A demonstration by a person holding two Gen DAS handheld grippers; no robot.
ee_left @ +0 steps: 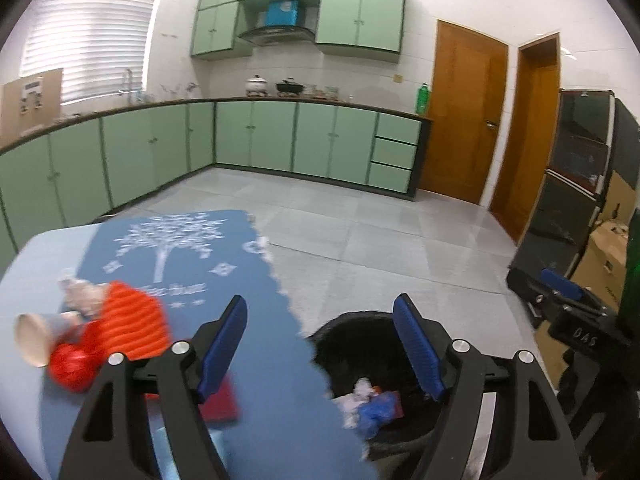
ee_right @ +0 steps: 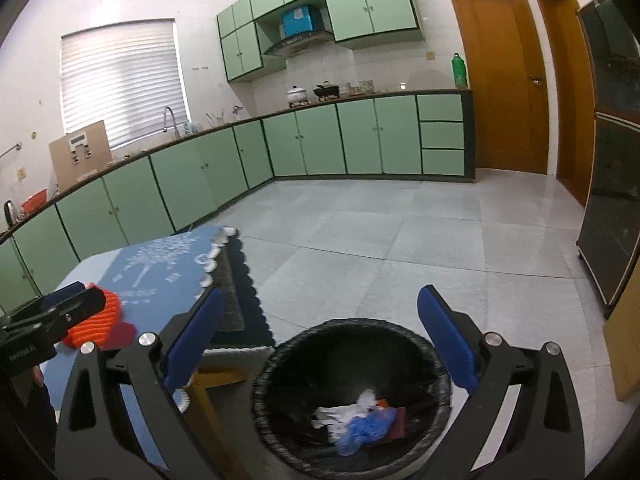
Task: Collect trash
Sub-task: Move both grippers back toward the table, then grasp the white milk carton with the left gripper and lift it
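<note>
A black-lined trash bin (ee_right: 352,396) stands on the floor beside the table; white, blue and red scraps (ee_right: 360,420) lie in it. It also shows in the left wrist view (ee_left: 380,364). My right gripper (ee_right: 324,348) is open and empty, directly above the bin. My left gripper (ee_left: 320,344) is open and empty over the table's right edge. On the blue tablecloth (ee_left: 256,280) lie a paper cup (ee_left: 38,338), crumpled paper (ee_left: 80,294), an orange ribbed item (ee_left: 132,324), a red round piece (ee_left: 72,366) and a dark red card (ee_left: 222,402).
Green kitchen cabinets (ee_right: 320,140) run along the back and left walls. Wooden doors (ee_right: 500,76) are at the right. A dark glass cabinet (ee_right: 612,184) and cardboard boxes (ee_left: 604,256) stand at the right. Grey floor tiles (ee_right: 400,240) stretch between.
</note>
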